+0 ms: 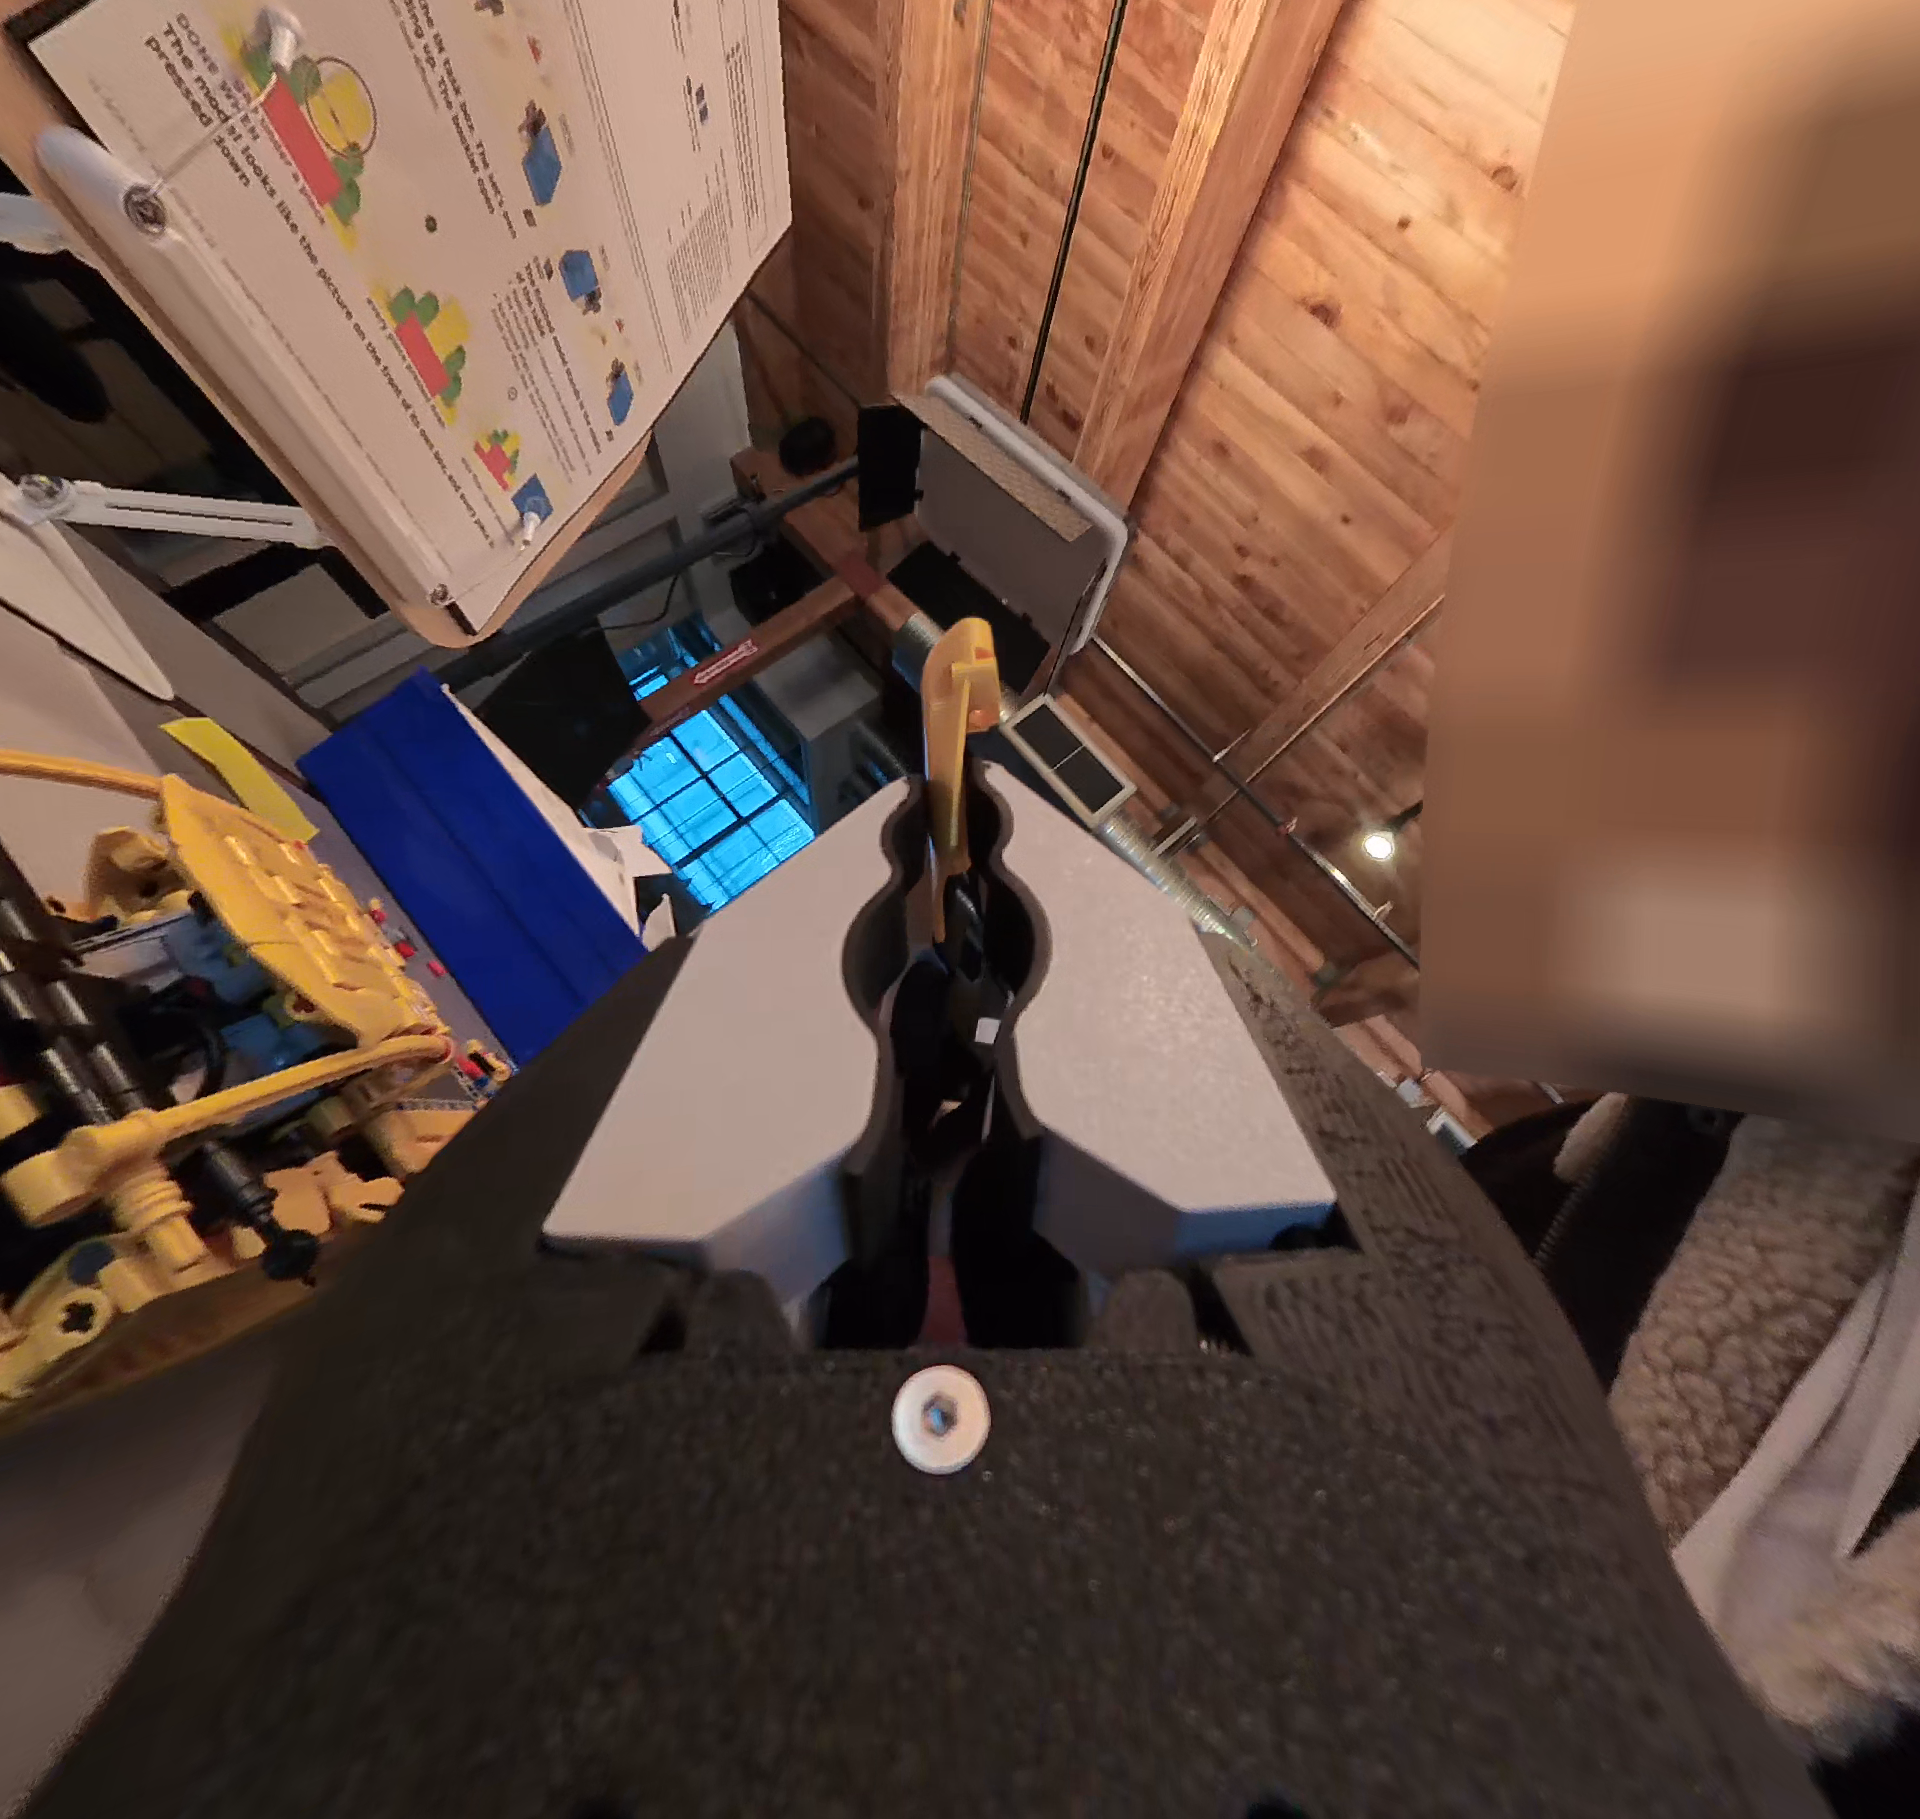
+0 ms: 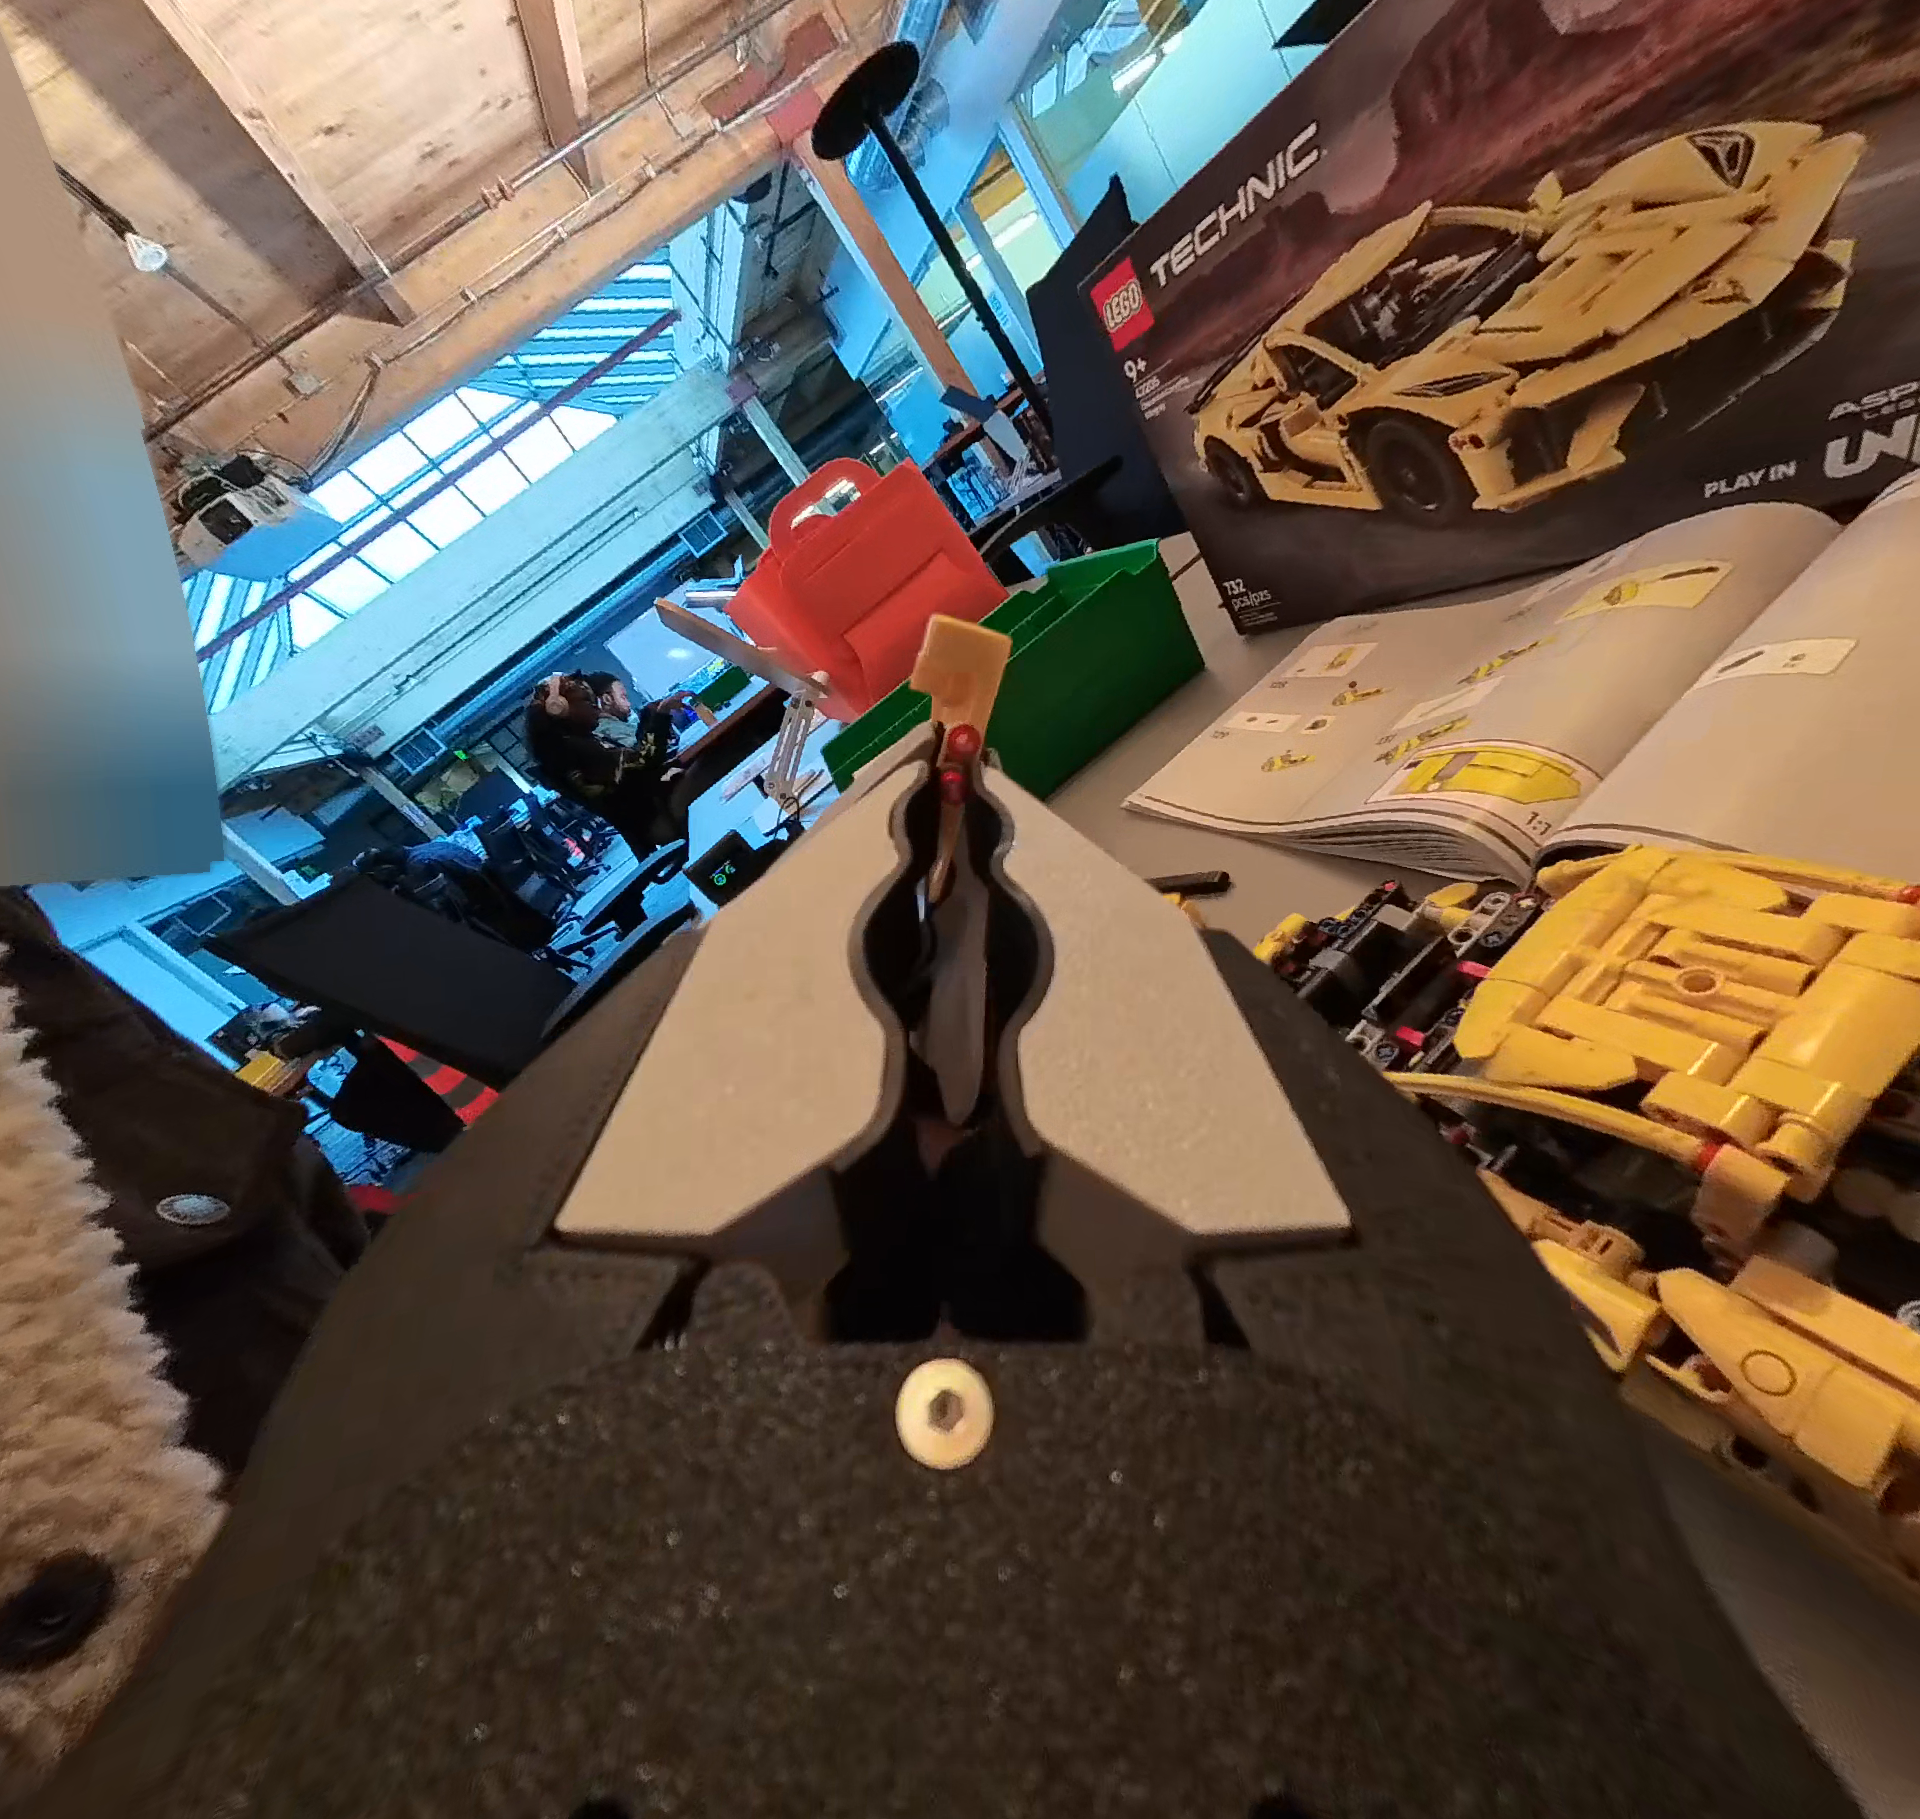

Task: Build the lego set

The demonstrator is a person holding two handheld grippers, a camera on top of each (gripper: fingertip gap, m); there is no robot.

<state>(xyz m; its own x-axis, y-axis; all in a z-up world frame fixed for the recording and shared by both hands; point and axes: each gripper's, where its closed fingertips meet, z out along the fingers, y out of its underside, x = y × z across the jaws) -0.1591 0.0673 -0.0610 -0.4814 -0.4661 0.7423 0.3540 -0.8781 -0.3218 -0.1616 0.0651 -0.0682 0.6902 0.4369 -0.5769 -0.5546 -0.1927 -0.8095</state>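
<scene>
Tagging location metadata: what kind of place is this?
Likely a shared open-plan workshop or office loft: exposed timber ceiling beams, people at desks behind, and a worktable with a half-built yellow Lego car.

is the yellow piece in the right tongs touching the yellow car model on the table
Apart. The right wrist view shows the yellow piece pinched at the tips of the right tongs, raised off the table, with the yellow car model lying well off to its side.

yellow car model point(image 2: 1621, 1063) | part-built, on table; yellow piece point(image 1: 954, 730) | upright in tongs
</scene>
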